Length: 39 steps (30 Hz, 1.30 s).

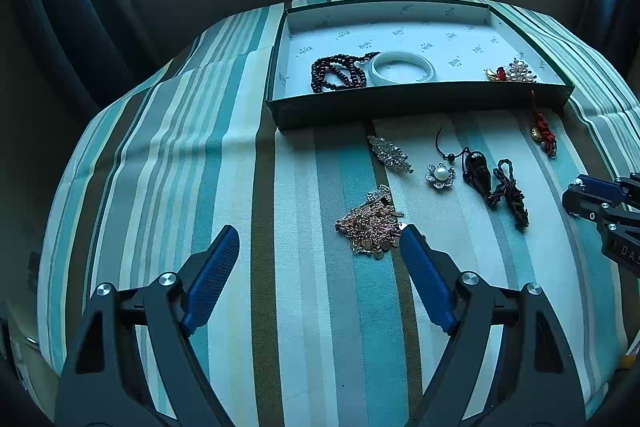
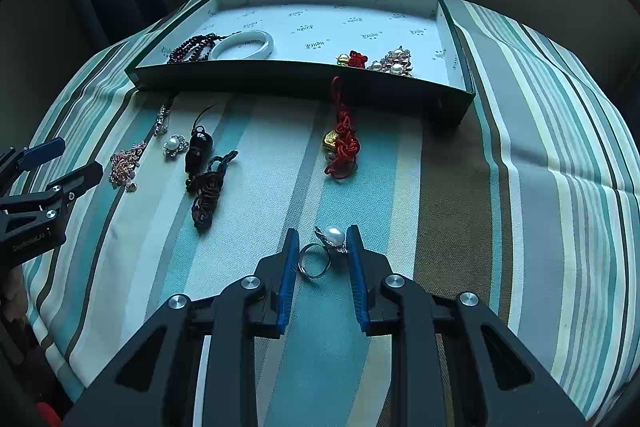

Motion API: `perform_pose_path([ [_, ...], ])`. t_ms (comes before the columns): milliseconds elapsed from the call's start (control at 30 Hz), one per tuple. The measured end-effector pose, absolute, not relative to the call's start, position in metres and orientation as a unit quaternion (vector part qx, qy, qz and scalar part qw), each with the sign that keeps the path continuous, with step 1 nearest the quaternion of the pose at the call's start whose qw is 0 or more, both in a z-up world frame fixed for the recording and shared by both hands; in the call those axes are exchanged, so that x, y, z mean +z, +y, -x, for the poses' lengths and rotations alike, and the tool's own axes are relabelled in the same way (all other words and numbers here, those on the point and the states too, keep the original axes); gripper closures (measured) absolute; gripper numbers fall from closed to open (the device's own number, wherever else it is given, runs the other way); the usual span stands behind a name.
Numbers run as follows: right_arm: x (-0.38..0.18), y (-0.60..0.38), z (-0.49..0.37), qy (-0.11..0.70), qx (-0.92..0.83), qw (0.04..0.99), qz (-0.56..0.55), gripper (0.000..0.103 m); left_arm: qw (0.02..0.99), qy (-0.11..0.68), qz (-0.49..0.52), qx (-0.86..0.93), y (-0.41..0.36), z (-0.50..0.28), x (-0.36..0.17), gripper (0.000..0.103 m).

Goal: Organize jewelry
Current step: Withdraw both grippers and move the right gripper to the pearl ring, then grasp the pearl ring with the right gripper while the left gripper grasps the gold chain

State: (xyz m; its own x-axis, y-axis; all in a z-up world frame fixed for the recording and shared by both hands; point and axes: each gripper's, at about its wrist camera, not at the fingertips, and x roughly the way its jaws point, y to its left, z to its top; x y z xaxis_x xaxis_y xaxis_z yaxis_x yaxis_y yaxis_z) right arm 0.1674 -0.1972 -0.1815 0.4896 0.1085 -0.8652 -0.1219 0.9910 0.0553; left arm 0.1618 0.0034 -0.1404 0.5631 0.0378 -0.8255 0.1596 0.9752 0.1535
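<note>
The right gripper [image 2: 322, 241] was nearly closed around a pearl ring [image 2: 325, 251] on the striped cloth [image 2: 460, 187]. The left gripper [image 1: 320, 239] was wide open and empty beside a chain [image 1: 370, 225].

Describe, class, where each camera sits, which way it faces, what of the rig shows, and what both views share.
Left wrist: on the left gripper, looking down at the rose-gold chain; its own fingers show, the right gripper at the edge.
Right wrist: on the right gripper, facing the pearl ring; the left gripper shows.
Shared: the green box, the striped cloth.
</note>
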Motion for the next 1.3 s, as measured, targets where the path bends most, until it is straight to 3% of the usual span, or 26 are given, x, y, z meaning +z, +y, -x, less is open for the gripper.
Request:
perform_pose_path([
  [567,-0.177,-0.202,-0.166,0.498,0.07,0.864,0.012,0.078,0.868,0.483,-0.099,-0.061,-0.01,-0.173,-0.156,0.03],
  [767,-0.176,-0.203,-0.166,0.499,0.074,0.864,0.01,0.078,0.862,0.492,-0.091,-0.074,-0.011,-0.185,-0.164,0.038],
  [1000,-0.177,-0.203,-0.167,0.5,0.076,0.863,0.009,0.078,0.853,0.502,-0.076,-0.12,-0.011,-0.183,-0.162,0.072],
  [1133,-0.178,-0.203,-0.167,0.5,0.076,0.863,0.009,0.078,0.849,0.504,-0.082,-0.135,-0.013,-0.182,-0.162,0.086],
  [1300,-0.179,-0.202,-0.167,0.502,0.076,0.862,0.01,0.078,0.849,0.504,-0.083,-0.137,-0.011,-0.18,-0.161,0.088],
])
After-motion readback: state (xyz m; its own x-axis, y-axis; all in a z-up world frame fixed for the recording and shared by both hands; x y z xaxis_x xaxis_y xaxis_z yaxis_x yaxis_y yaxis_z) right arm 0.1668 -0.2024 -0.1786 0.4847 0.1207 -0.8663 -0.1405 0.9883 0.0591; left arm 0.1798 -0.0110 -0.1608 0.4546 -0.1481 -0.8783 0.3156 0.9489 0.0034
